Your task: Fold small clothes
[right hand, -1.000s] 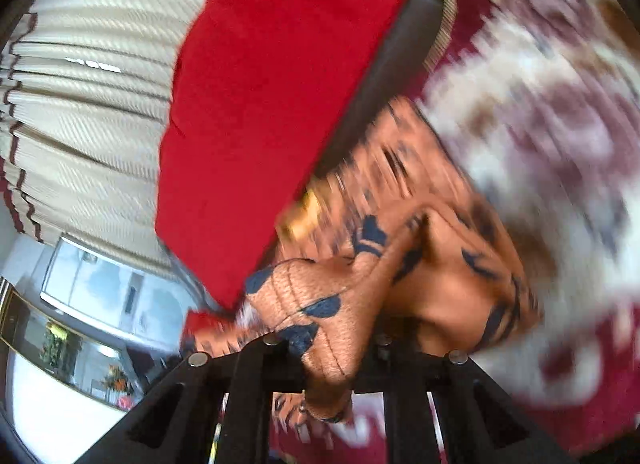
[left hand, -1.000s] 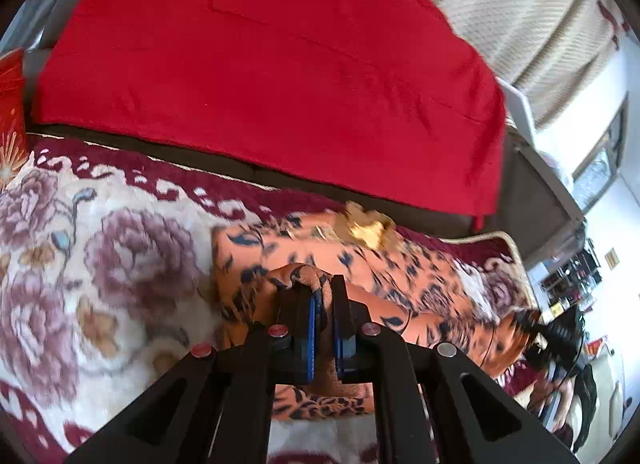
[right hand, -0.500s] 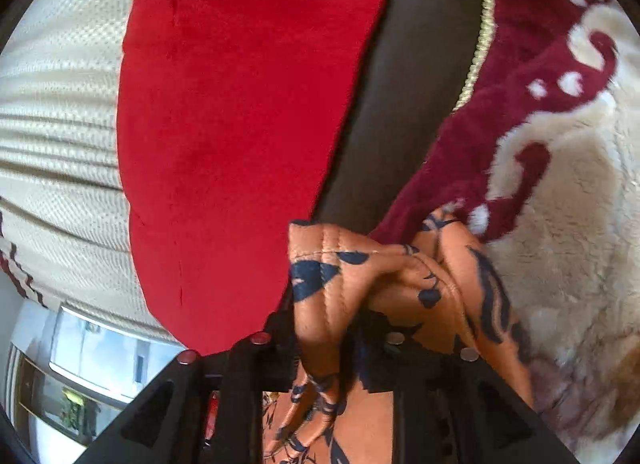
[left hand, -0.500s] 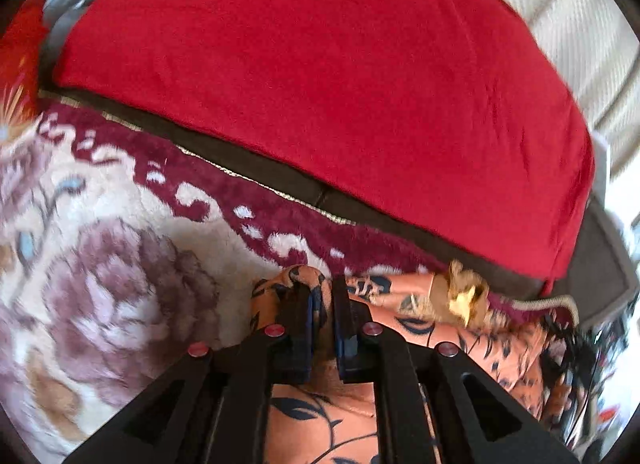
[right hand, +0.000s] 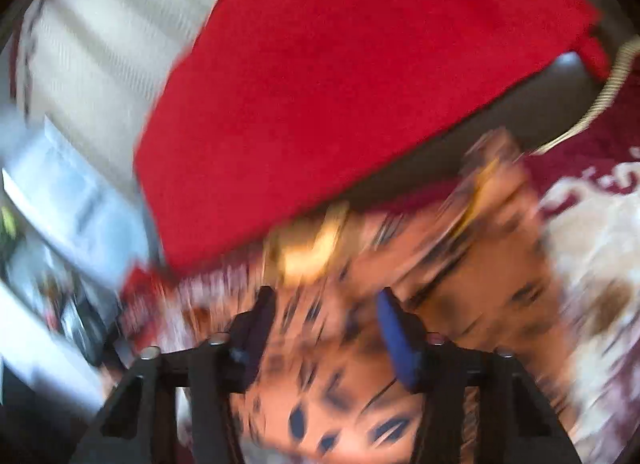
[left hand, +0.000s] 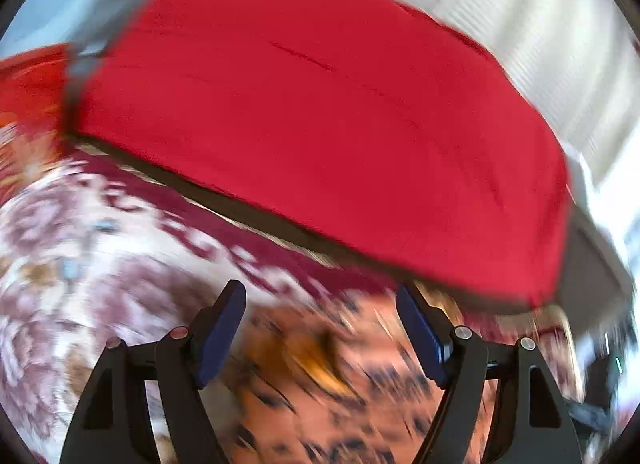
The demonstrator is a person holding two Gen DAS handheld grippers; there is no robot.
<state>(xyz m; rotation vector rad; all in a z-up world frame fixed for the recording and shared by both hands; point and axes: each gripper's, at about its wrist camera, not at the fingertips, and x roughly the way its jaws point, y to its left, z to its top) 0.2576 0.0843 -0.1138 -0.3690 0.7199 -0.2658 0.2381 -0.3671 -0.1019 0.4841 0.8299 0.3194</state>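
A red-draped sofa back (left hand: 320, 123) rises behind a floral plush blanket (left hand: 80, 264), where a small orange garment (left hand: 320, 384) lies.
Blurred, navy-patterned with a gold trim, the garment sits under both grippers; left gripper (left hand: 320, 320) and right gripper (right hand: 324, 320) fingers have just been opening, gripping nothing.

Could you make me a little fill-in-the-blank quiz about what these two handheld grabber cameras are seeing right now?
1. The patterned garment under the left gripper is mostly ____ with dark markings.
2. The big plain cloth behind it is ____.
3. The left gripper's jaws have just been opening and now stand ____, gripping nothing.
4. The garment lies on a fluffy blanket patterned with ____.

Missing words: orange; red; open; flowers
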